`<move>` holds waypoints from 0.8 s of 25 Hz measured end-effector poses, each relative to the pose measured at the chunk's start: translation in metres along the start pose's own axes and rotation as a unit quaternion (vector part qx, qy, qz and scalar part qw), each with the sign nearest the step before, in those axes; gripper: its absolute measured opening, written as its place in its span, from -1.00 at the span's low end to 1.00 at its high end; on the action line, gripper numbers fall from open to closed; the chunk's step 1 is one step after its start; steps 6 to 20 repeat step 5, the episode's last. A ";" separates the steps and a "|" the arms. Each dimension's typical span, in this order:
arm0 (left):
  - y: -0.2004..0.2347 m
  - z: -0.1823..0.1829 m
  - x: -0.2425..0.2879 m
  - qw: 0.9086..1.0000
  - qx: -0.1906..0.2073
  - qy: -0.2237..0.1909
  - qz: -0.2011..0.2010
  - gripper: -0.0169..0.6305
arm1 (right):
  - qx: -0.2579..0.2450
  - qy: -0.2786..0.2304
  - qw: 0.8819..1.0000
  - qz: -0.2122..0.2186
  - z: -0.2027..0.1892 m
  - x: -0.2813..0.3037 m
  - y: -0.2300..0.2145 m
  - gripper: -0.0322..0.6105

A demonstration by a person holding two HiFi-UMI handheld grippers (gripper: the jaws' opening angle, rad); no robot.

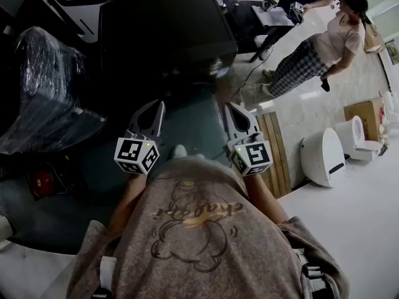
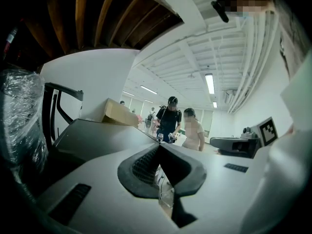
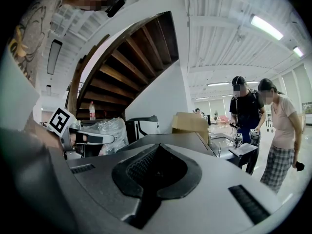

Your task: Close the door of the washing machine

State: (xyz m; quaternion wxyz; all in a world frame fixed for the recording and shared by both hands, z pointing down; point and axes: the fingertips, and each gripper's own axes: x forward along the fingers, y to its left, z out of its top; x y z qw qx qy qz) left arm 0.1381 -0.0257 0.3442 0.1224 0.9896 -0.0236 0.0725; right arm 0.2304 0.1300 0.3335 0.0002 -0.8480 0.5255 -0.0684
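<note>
A dark, box-shaped washing machine (image 1: 165, 27) stands straight ahead of me in the head view; its flat top (image 2: 97, 135) also shows in the left gripper view and the right gripper view (image 3: 168, 140). Below its front lies a dim, glassy surface (image 1: 193, 123); I cannot tell whether it is the door. My left gripper (image 1: 154, 106) and right gripper (image 1: 232, 108) hang side by side in front of the machine, pointing at it and touching nothing. Each one's jaws meet at the tips, left gripper (image 2: 160, 147) and right gripper (image 3: 158, 147), with nothing between them.
A plastic-wrapped bulky object (image 1: 43, 92) sits left of the machine. Wooden planks (image 1: 277, 154), two white toilets (image 1: 324, 157) and a cardboard box (image 1: 368, 117) are on the right. Two people (image 3: 258, 116) stand at a small table (image 1: 274, 17) behind. A staircase (image 3: 131, 62) rises overhead.
</note>
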 end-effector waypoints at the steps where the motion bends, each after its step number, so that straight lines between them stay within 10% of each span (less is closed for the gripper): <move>1: 0.000 -0.001 -0.002 1.000 0.000 0.000 0.000 -0.95 | -0.001 -0.002 1.000 0.000 -0.001 -0.001 0.001 -0.90; 20: 0.000 -0.002 -0.011 1.000 0.001 0.001 -0.002 -0.95 | -0.005 -0.005 1.000 -0.001 -0.001 -0.004 0.009 -0.90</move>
